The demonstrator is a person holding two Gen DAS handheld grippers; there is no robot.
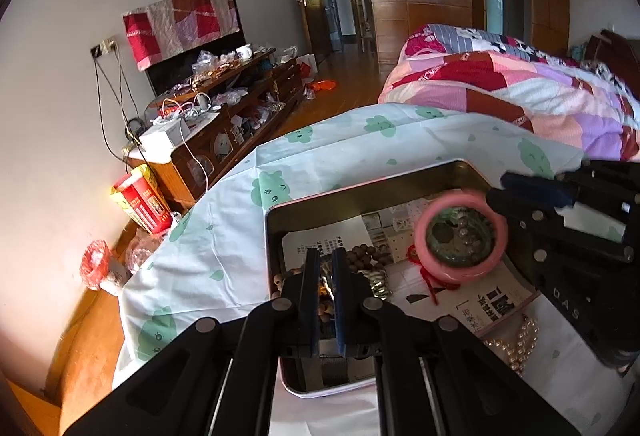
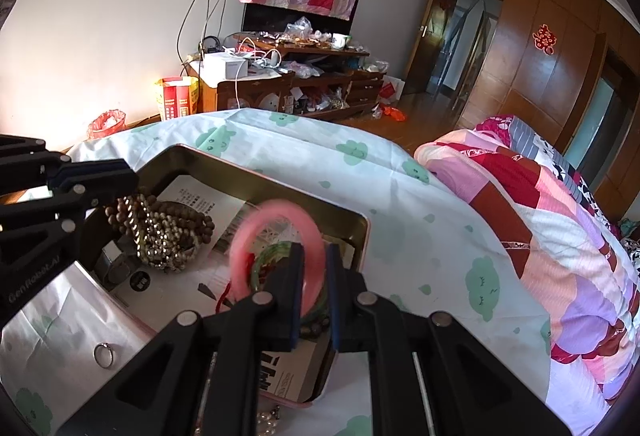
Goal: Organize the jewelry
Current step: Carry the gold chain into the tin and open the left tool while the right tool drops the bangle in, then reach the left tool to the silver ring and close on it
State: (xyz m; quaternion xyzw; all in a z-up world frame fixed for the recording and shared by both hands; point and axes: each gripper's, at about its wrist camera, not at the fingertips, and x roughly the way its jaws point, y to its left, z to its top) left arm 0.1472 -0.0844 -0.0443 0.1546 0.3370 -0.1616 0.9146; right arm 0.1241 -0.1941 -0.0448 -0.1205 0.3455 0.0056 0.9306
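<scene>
A metal tin (image 1: 360, 192) (image 2: 260, 176) lies open on a white cloth with green prints. In it are printed cards and a heap of brown bead bracelets (image 1: 366, 256) (image 2: 180, 228) mixed with a metal chain (image 2: 146, 232). My left gripper (image 1: 326, 256) (image 2: 130, 176) is low over that heap, its jaws nearly together with a strand of chain pinched between the pads. My right gripper (image 2: 314, 252) (image 1: 500, 190) is shut on a pink bangle (image 2: 276, 212) (image 1: 460, 240), held upright above the tin. A green bangle (image 2: 280, 252) and a red cord (image 2: 226, 294) lie below it.
A pearl strand (image 1: 516, 344) and a small ring (image 2: 105, 355) lie on the cloth outside the tin. A bed with a patchwork quilt (image 2: 540, 204) stands to the right. Beyond the table's far edge are a cluttered TV cabinet (image 2: 288, 76) and wooden floor.
</scene>
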